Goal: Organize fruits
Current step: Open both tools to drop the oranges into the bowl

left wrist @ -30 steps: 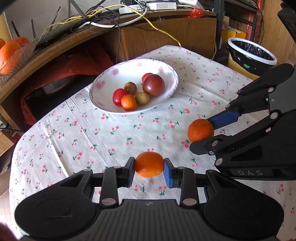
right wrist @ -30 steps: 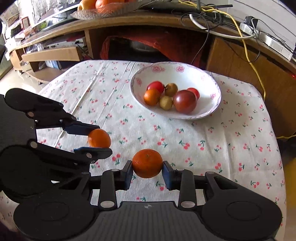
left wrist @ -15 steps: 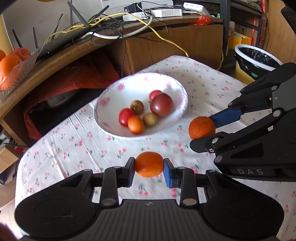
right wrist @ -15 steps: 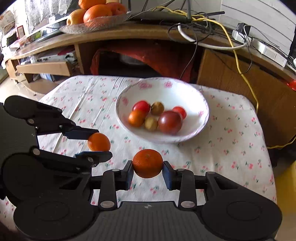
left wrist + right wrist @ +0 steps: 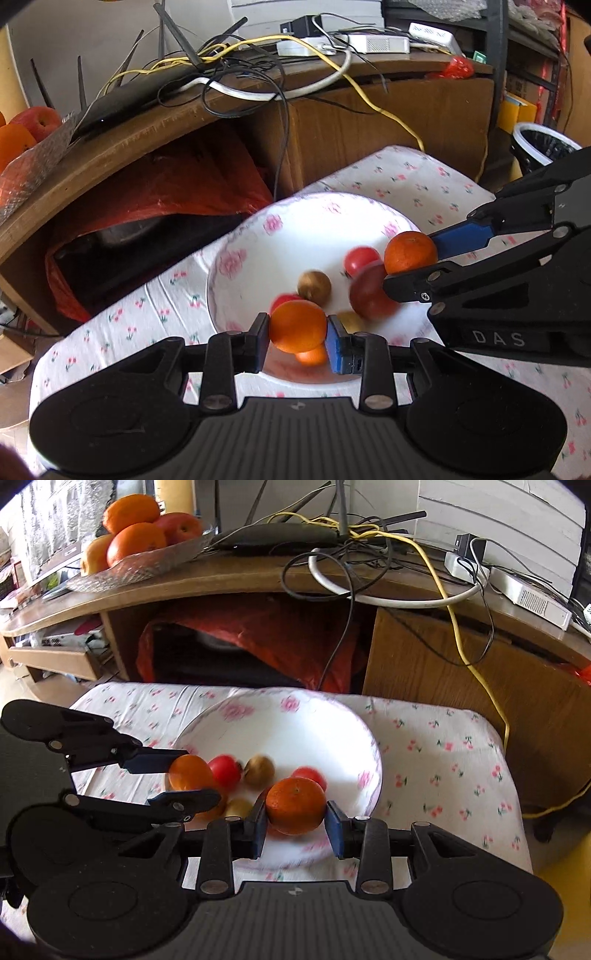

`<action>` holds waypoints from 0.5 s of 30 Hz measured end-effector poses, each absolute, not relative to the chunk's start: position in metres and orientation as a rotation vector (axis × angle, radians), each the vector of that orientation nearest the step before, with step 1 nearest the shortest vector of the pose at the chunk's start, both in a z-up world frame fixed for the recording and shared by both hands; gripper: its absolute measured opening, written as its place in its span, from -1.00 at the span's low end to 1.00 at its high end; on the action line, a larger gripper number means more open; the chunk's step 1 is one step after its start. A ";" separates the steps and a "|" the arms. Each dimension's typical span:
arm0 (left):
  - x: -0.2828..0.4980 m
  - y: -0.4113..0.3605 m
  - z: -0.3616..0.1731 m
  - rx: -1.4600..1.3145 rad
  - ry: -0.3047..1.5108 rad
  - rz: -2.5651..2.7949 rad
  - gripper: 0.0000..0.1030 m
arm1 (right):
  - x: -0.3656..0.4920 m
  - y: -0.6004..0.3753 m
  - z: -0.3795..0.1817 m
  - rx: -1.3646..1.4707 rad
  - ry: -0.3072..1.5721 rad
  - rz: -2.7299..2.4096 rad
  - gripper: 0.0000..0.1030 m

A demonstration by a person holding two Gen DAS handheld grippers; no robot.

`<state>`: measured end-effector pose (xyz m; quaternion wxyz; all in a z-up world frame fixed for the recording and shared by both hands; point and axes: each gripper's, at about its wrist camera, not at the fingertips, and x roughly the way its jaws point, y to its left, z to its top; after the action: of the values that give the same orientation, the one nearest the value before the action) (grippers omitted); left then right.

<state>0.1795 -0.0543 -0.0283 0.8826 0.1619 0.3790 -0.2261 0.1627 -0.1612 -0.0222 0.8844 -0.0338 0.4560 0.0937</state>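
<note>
My left gripper (image 5: 298, 328) is shut on a smooth orange fruit (image 5: 297, 325), held over the near side of the white floral bowl (image 5: 251, 251). My right gripper (image 5: 295, 812) is shut on a mandarin (image 5: 295, 805) and hangs over the same bowl (image 5: 365, 746). In the left wrist view the right gripper (image 5: 410, 258) comes in from the right with its mandarin (image 5: 410, 252). The left gripper (image 5: 188, 775) with its fruit (image 5: 189, 773) appears at the left of the right wrist view. Several small fruits lie in the bowl: a red one (image 5: 224, 771), a brownish one (image 5: 259, 770), a dark red one (image 5: 369, 295).
The bowl stands on a cherry-print tablecloth (image 5: 443, 760). Behind it is a wooden desk (image 5: 424, 657) with tangled cables (image 5: 369, 554) and a glass dish of oranges and apples (image 5: 136, 539). A red bag (image 5: 177, 184) fills the desk opening. A black-lined bin (image 5: 543, 147) stands far right.
Both grippers have moved forward with their fruits, from above the bare tablecloth to over the bowl. The bowl now looms close. Both grips have held.
</note>
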 end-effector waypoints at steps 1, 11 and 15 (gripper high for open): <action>0.184 -0.055 -0.029 0.333 0.791 -0.471 -0.22 | 0.167 -0.163 -0.023 -0.068 0.946 0.193 -0.41; 0.211 -0.058 -0.036 0.306 0.784 -0.457 -0.24 | 0.194 -0.166 -0.029 -0.010 0.924 0.236 -0.37; 0.215 -0.056 -0.037 0.292 0.796 -0.456 -0.22 | 0.196 -0.165 -0.031 -0.002 0.924 0.232 -0.36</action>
<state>0.2150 -0.0557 -0.0374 0.8864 0.1406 0.3827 -0.2192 0.1964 -0.1648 -0.0310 0.8887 -0.0010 0.4446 0.1117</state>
